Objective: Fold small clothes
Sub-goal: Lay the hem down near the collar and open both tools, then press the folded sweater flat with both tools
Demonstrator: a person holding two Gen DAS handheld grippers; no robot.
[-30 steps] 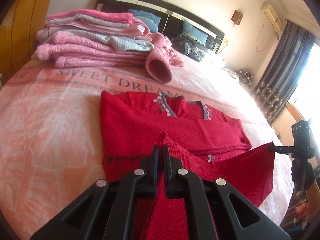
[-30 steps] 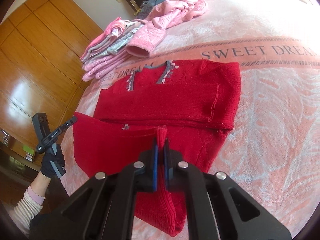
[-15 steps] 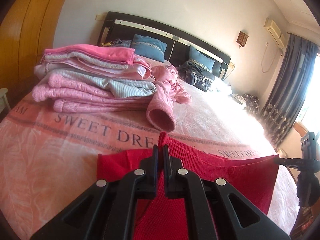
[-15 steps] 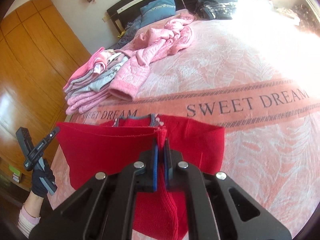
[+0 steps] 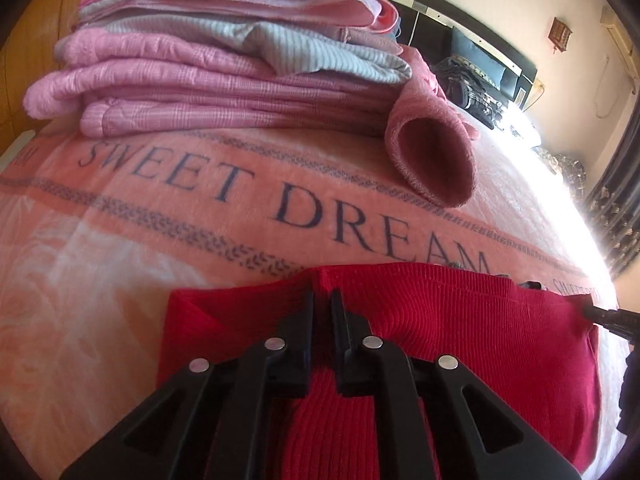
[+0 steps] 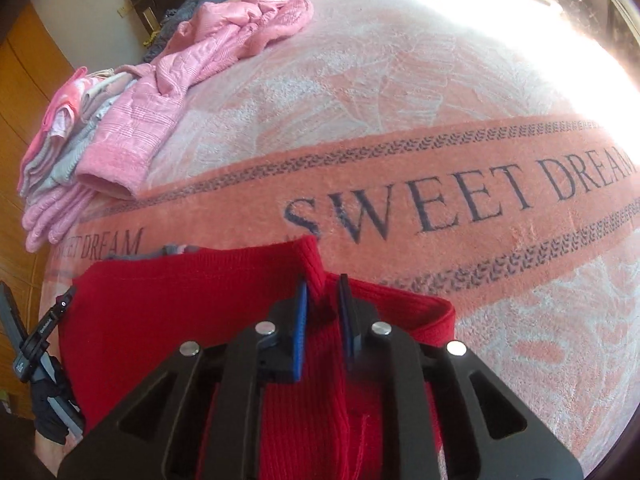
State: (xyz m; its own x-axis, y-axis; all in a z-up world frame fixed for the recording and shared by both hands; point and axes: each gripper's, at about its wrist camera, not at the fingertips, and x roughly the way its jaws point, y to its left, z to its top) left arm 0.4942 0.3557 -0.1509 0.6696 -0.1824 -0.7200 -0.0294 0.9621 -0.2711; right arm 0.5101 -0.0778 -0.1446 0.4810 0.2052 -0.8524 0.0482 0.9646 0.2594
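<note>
Mid-fold: red sweater [image 5: 460, 320] doubled over on the bed [image 5: 120, 248], left gripper [image 5: 322, 300] pinching its hem, right gripper [image 6: 323, 284] slightly parted around it; folded stack [image 5: 224, 60] finished, pink jacket [image 6: 240, 36] waiting.

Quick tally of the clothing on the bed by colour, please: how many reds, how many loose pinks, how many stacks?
Red sweater: 1
Loose pink jacket: 1
Folded pink-and-grey stack: 1, pieces inside uncountable
Dark clothes pile by headboard: 1
Total: 4
</note>
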